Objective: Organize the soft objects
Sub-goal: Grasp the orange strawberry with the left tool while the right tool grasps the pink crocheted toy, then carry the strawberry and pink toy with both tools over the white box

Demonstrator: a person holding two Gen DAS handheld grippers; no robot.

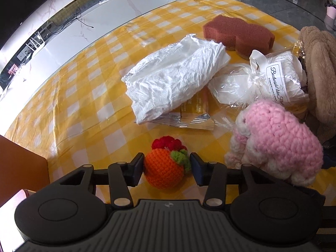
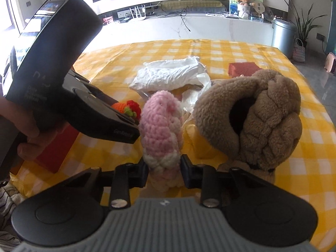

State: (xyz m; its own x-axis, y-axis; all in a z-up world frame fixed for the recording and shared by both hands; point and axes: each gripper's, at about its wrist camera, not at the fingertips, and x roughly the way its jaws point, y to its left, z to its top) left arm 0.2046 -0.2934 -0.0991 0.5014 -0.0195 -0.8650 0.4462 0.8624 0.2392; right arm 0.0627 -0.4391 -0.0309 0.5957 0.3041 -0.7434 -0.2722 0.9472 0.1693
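My left gripper (image 1: 167, 169) has its fingers on both sides of an orange crocheted fruit (image 1: 163, 169) with a green leaf and a red crocheted piece behind it; the left pad touches it, the right pad sits at the leaf. My right gripper (image 2: 164, 173) is shut on a pink and white crocheted toy (image 2: 160, 126), which also shows in the left wrist view (image 1: 277, 140). A brown plush item (image 2: 258, 117) lies right of the pink toy. A white folded soft pack (image 1: 174, 77) and a reddish sponge (image 1: 237, 33) lie further back.
The table has a yellow checked cloth (image 1: 84, 96). A clear bag of white items (image 1: 275, 79) and yellow sachets (image 1: 195, 113) lie mid-table. An orange-red box (image 2: 56, 149) stands at the left edge. The left gripper body (image 2: 54, 67) fills the right view's left side.
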